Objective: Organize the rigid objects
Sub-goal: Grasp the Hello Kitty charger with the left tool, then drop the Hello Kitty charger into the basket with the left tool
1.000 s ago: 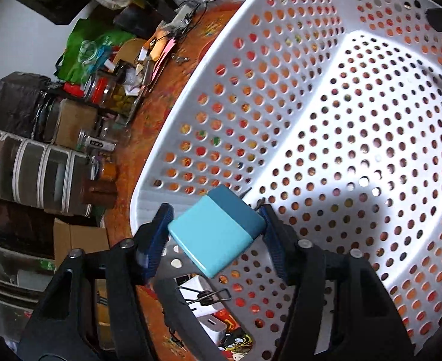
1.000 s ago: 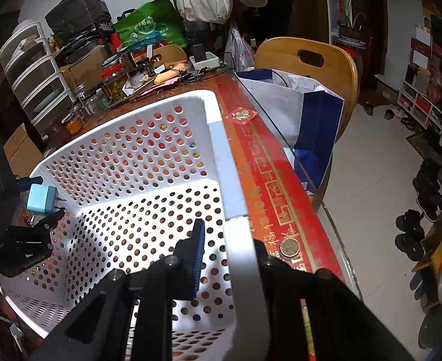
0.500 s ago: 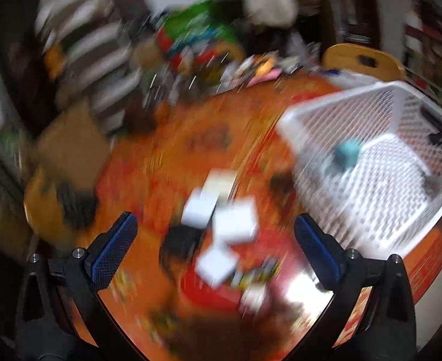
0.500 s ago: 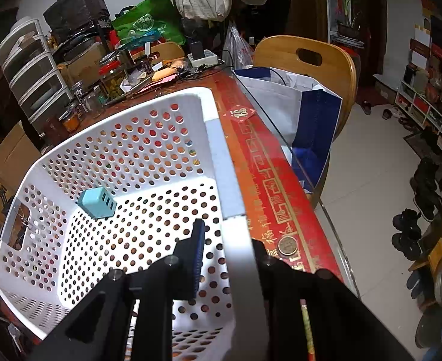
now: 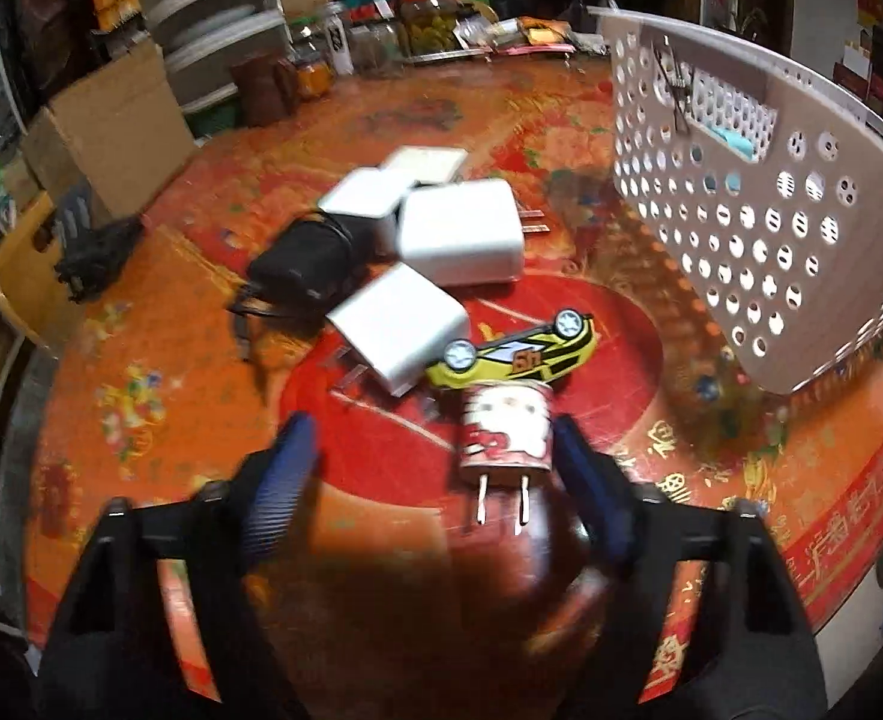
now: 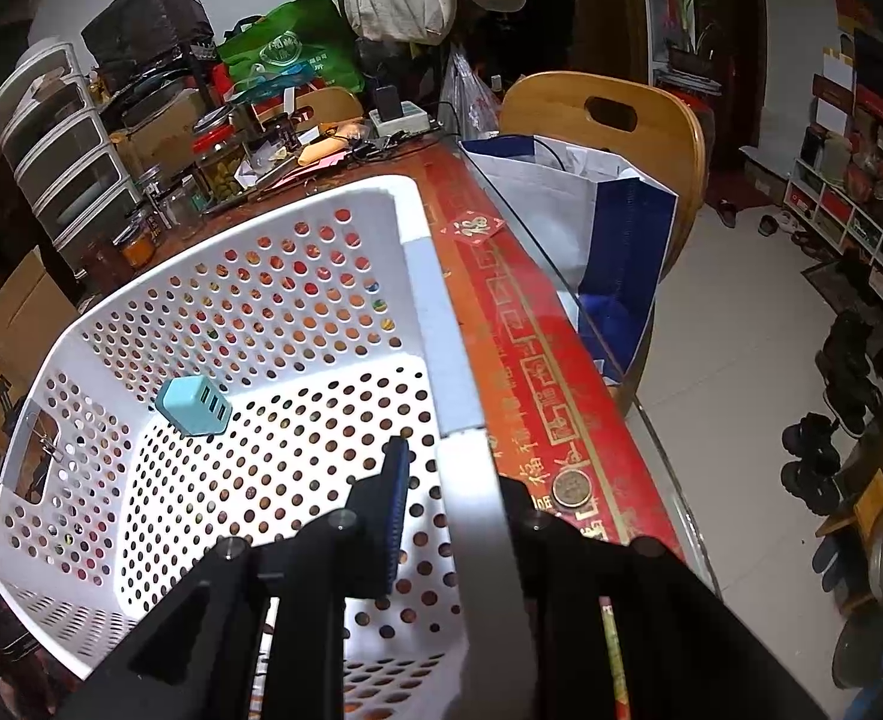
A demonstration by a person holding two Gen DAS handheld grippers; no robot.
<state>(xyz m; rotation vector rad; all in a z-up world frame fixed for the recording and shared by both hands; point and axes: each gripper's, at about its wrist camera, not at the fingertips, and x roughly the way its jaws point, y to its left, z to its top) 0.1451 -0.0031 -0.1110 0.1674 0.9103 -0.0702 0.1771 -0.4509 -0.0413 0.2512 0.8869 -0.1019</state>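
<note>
Left wrist view: left tongs (image 5: 435, 480) have just been closing, jaws apart w/ a boxy cartoon-print charger (image 5: 506, 433) between them, not pinched. Blocky white chargers (image 5: 458, 235) lie on the glossy red desk (image 5: 201, 324).

Right wrist view: right tongs (image 6: 450, 480) are clamped on the perforated plastic basket (image 6: 441, 324) rim; a teal cube charger (image 6: 194, 405) sits inside.

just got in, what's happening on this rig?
Someone is sorting chargers and toys into the white basket. The right gripper is shut on the basket's rim. A blue charger lies inside. The left gripper, fingers just closing, hovers open around a red-and-white plug, beside the yellow toy car.
</note>
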